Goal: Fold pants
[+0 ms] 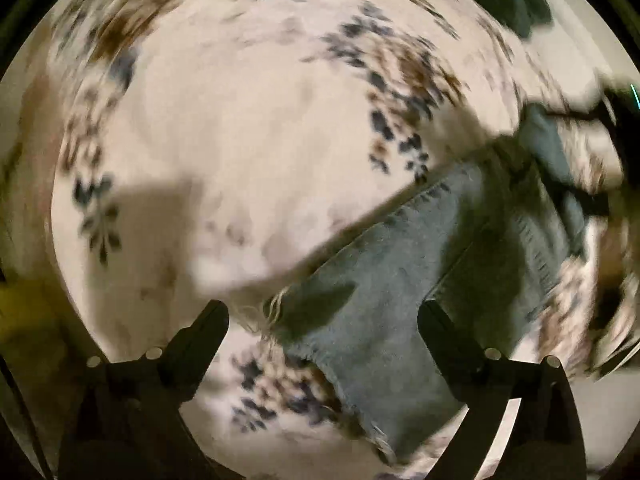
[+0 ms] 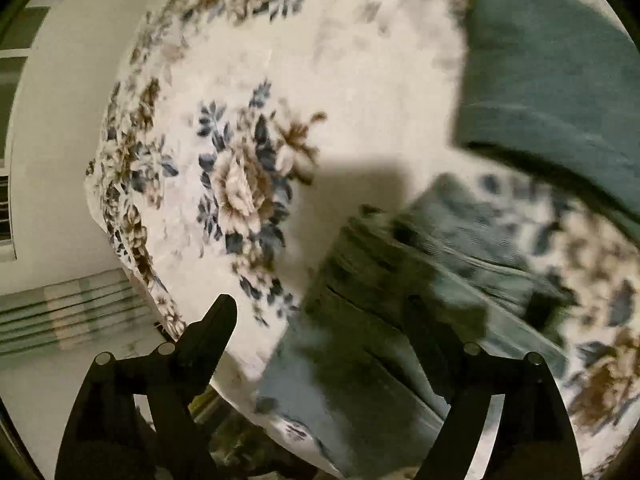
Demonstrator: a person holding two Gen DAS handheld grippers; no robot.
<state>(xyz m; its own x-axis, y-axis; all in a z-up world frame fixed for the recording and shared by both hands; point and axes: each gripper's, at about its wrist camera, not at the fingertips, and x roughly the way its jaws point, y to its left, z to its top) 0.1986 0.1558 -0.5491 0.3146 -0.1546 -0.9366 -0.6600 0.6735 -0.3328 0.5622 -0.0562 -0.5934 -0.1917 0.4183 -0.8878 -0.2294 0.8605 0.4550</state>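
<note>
Light blue jeans [image 1: 384, 312] lie on a floral bedsheet [image 1: 248, 152], a frayed hem end nearest the left gripper. My left gripper [image 1: 324, 312] is open just above that hem, which lies between its fingers, and holds nothing. In the right wrist view the jeans [image 2: 384, 320] lie bunched near the bed's edge. My right gripper [image 2: 320, 312] is open over them, its right finger above the denim. Both views are motion-blurred.
A dark teal cloth [image 2: 552, 80] lies on the sheet [image 2: 360, 80] at the upper right. The bed's edge [image 2: 132, 264] runs along the left, with a white wall [image 2: 60, 160] and a striped curtain [image 2: 72, 312] beyond.
</note>
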